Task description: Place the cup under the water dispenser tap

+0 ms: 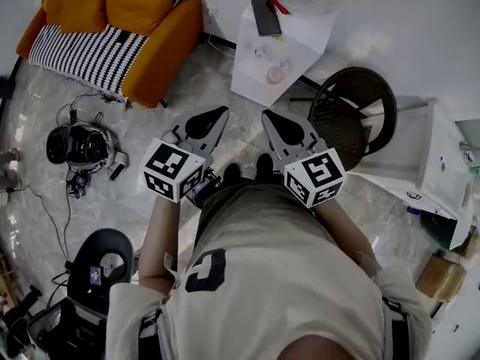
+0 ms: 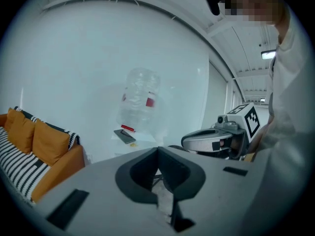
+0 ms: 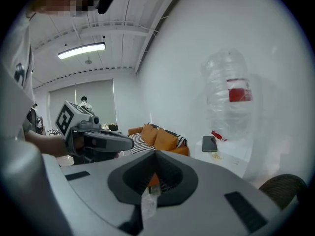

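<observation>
Left gripper [image 1: 222,112] and right gripper [image 1: 267,115]: jaws together, nothing held. Pinkish cup [image 1: 276,74] sits ahead of right tip, well apart, on water dispenser [image 1: 247,70] ledge. Probably light, thin, slippery; pinch one wall at rim, gently.

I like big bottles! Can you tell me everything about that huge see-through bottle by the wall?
The bottle is big, clear plastic with ridged sides, a rounded top and a red label. It stands upright on the white dispenser, close to the white wall. A dark phone lies on that top beside it. I cannot tell if water is inside.
</observation>
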